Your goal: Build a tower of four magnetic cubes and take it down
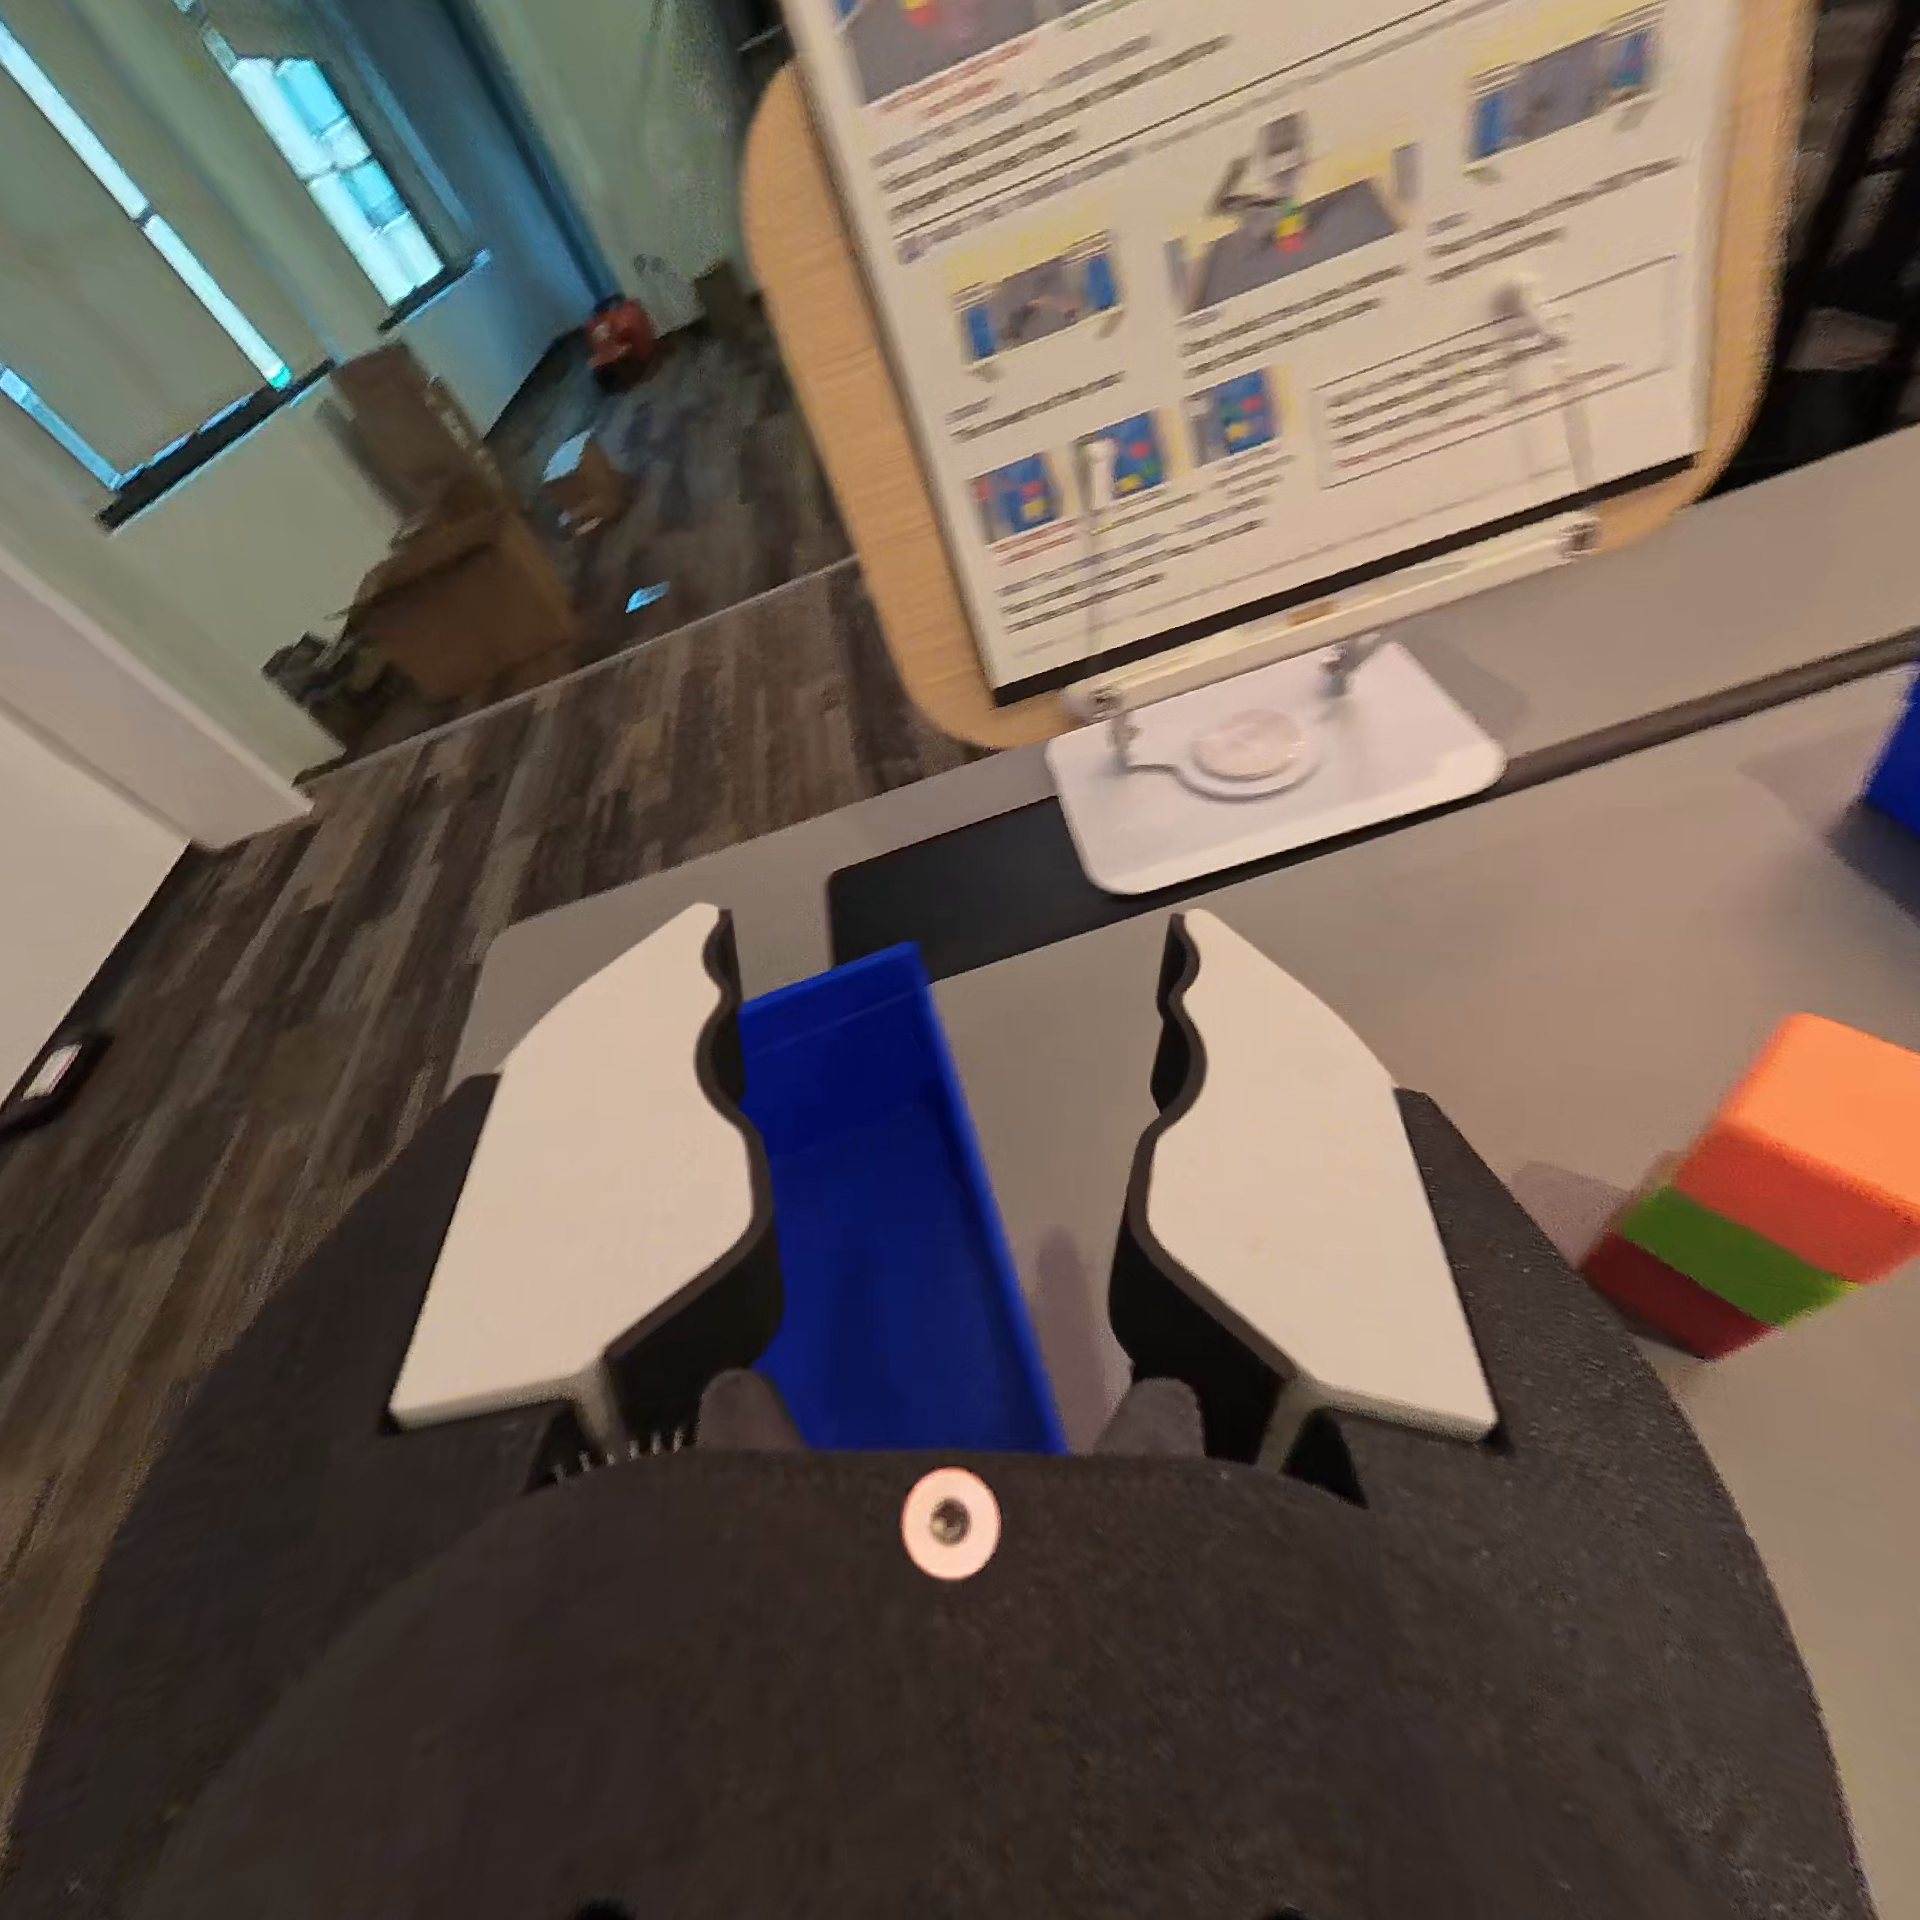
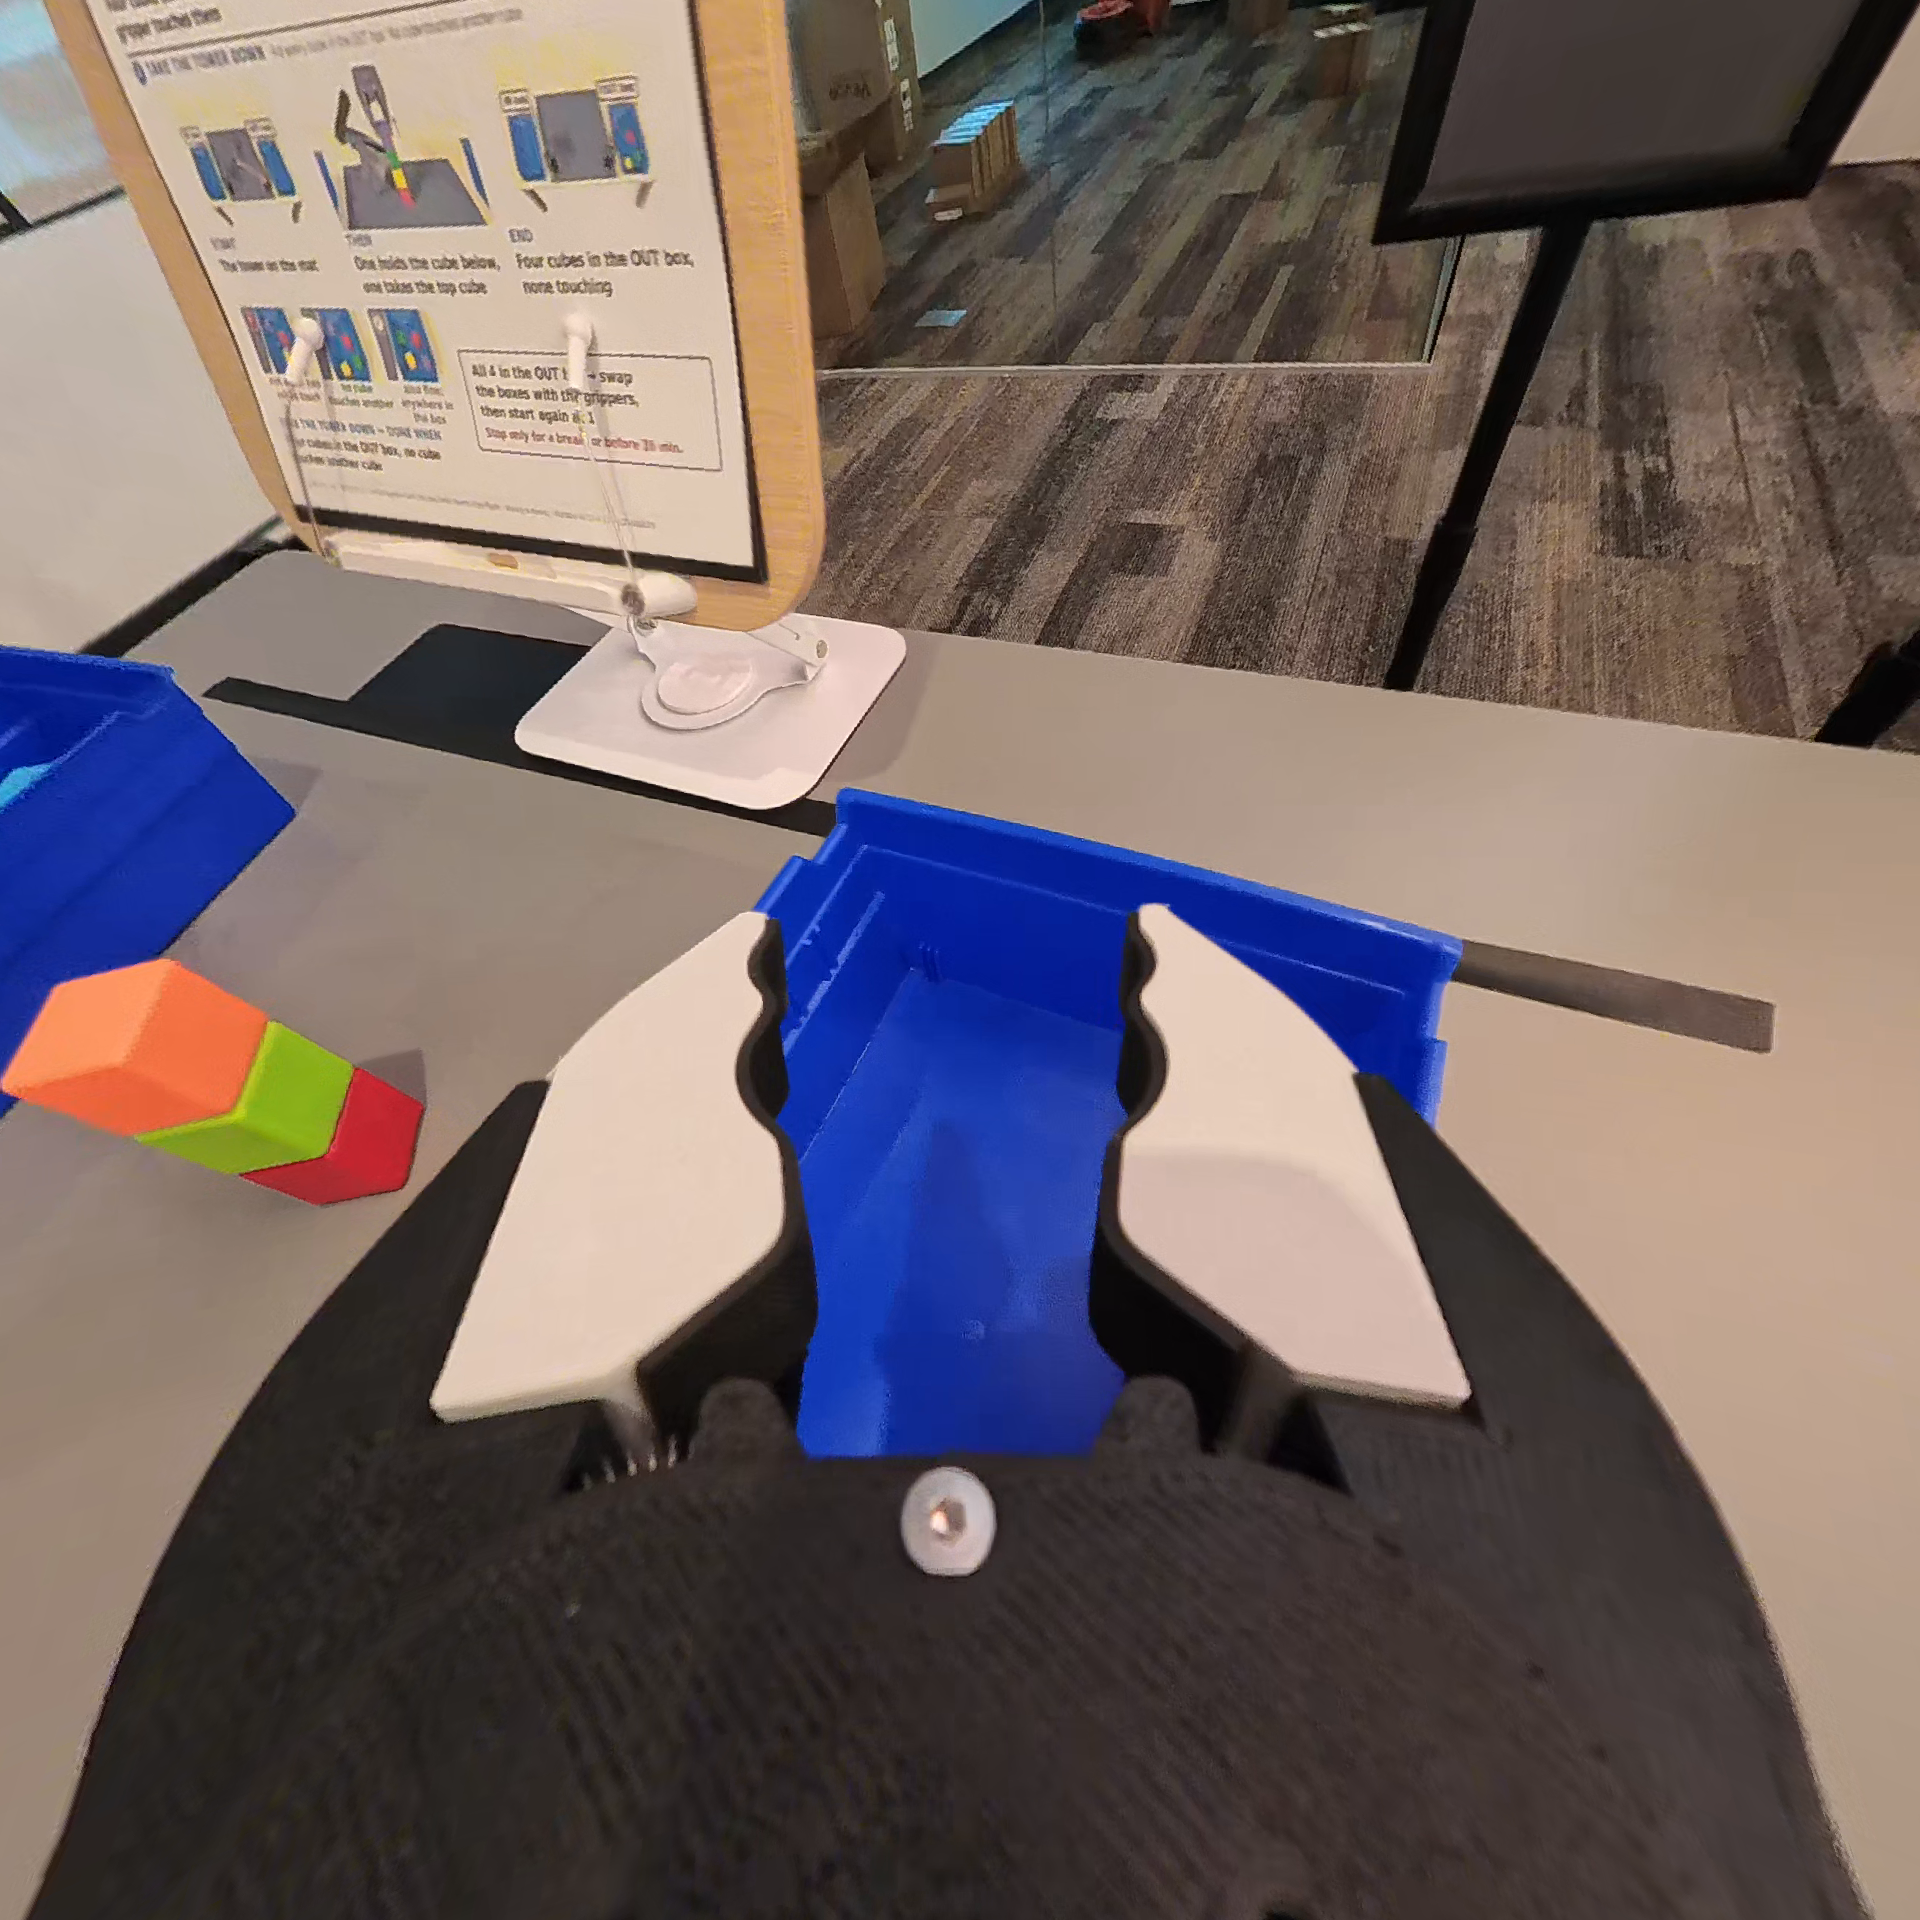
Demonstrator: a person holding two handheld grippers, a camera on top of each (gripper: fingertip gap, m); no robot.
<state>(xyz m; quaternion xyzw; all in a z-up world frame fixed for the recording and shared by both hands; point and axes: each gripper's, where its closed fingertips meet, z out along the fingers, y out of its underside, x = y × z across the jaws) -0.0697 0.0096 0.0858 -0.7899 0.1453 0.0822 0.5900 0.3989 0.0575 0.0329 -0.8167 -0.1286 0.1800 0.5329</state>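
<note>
A tower of three cubes stands on the grey table: orange cube point(image 1: 1808, 1132) on top, green cube point(image 1: 1725, 1262) in the middle, red cube point(image 1: 1662, 1304) at the bottom. It also shows in the right wrist view, with orange point(image 2: 135, 1039), green point(image 2: 281, 1101) and red point(image 2: 364, 1143). My left gripper point(image 1: 951, 925) is open and empty over a blue box point(image 1: 883, 1195), left of the tower. My right gripper point(image 2: 954, 920) is open and empty over another blue box point(image 2: 956, 1195), right of the tower. A light blue cube point(image 2: 26, 784) shows inside the left box point(image 2: 125, 810).
An instruction board on a white stand point(image 1: 1268, 769) stands at the back of the table, also in the right wrist view point(image 2: 717, 727). A black mat edge point(image 1: 935, 914) lies before it. The table's left edge point(image 1: 499, 997) drops to the floor. A black screen on a pole point(image 2: 1621, 94) stands beyond.
</note>
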